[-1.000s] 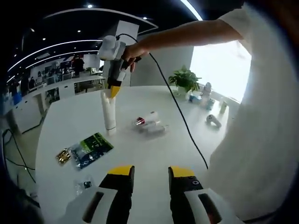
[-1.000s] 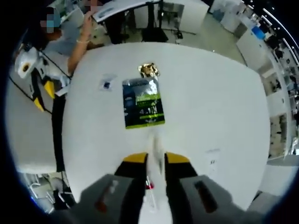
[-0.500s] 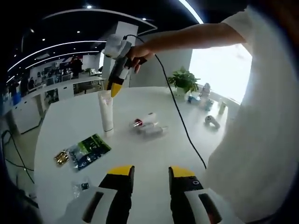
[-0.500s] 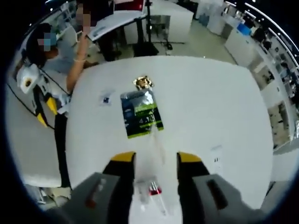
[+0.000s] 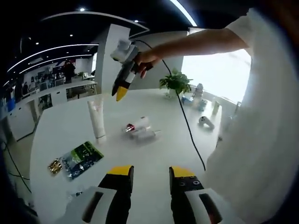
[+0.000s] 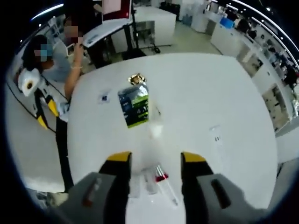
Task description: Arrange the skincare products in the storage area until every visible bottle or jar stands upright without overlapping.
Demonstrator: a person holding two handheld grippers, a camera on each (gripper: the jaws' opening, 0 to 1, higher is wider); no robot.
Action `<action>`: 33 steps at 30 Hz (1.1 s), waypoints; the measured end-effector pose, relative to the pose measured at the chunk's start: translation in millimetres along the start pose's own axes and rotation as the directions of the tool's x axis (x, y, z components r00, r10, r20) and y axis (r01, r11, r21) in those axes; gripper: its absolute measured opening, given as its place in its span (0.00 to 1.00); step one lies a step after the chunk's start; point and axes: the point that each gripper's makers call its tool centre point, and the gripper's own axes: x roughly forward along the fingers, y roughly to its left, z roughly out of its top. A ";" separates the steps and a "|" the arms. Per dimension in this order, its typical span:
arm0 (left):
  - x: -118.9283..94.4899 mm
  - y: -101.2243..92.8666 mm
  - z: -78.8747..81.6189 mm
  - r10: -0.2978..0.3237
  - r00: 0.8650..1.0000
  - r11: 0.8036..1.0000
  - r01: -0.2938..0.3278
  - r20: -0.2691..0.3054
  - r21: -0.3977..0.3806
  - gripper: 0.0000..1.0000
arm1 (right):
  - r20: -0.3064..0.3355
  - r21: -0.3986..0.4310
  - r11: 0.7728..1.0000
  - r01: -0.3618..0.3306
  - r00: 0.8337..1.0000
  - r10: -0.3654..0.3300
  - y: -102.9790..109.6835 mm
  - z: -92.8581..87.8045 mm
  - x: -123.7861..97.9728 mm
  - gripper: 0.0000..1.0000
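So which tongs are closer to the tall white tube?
Right. The right tongs hang just above the standing white tube, open. The left tongs wait farther back by the table's near edge.

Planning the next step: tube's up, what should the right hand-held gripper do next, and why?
Probably lower the open right hand-held gripper onto the red-capped bottle: it and a clear bottle lie flat, while the white tube stands upright.

The left gripper view looks low across the white table (image 5: 154,154) from its near edge; the right gripper view looks steeply down from high above. Both share the standing tube (image 5: 97,119) and green packet (image 6: 134,106).
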 end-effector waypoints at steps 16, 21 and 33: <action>1.9 -6.7 2.0 -0.025 1.000 1.000 0.025 -0.011 0.012 0.32 | -0.067 0.092 0.996 0.022 0.998 -0.016 2.7 -71.2 3.5 0.46; 2.0 -8.7 2.4 -0.024 1.000 1.000 0.024 -0.017 0.009 0.33 | -0.092 0.111 0.993 0.030 0.996 -0.020 3.2 -90.1 7.6 0.46; 1.5 -8.9 0.0 -0.011 0.999 1.000 0.011 -0.033 -0.010 0.33 | -0.147 0.115 0.993 0.036 0.989 -0.018 -6.4 -118.7 19.9 0.46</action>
